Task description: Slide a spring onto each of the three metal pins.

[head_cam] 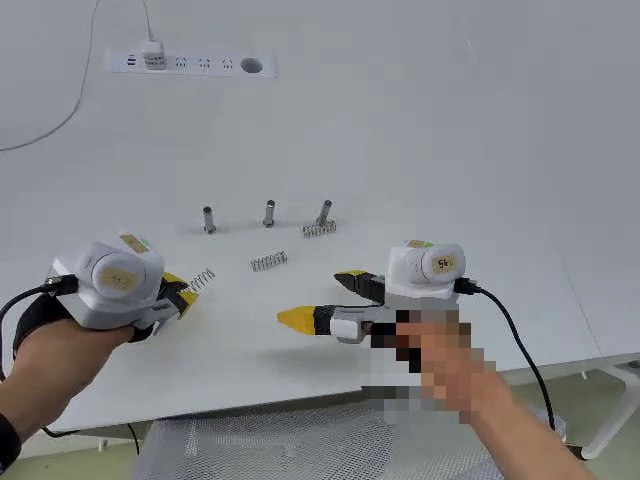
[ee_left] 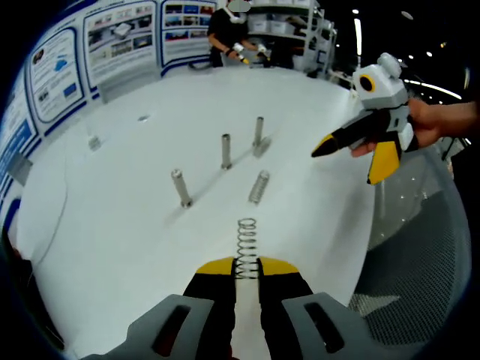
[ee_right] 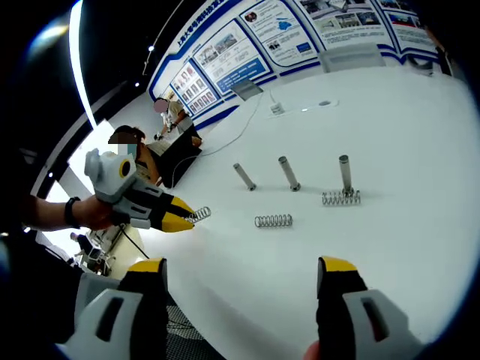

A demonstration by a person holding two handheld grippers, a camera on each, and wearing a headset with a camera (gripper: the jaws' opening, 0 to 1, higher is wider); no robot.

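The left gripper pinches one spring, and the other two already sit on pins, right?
Not on pins. The left gripper does pinch one spring, but the head view shows the middle spring and the right spring lying on the table.

Left gripper (ee_left: pixel 246 267) pinches a spring (ee_left: pixel 246 241); right gripper (ee_right: pixel 244 267) gapes wide.

A: How's your light?
B: Bright and even. Your white table (head_cam: pixel 420 160) nearly washes out in the head view; the pins (ee_left: pixel 226 150) throw faint, soft shadows toward 7 o'clock in your left gripper view.
A: Glare?
B: A ceiling strip (ee_right: pixel 75 67) flares at 10 o'clock in your right gripper view.
A: Sharpness?
B: Centres are crisp; fisheye bends the posters (ee_left: pixel 112 37) at the edges, and 6 o'clock goes soft.
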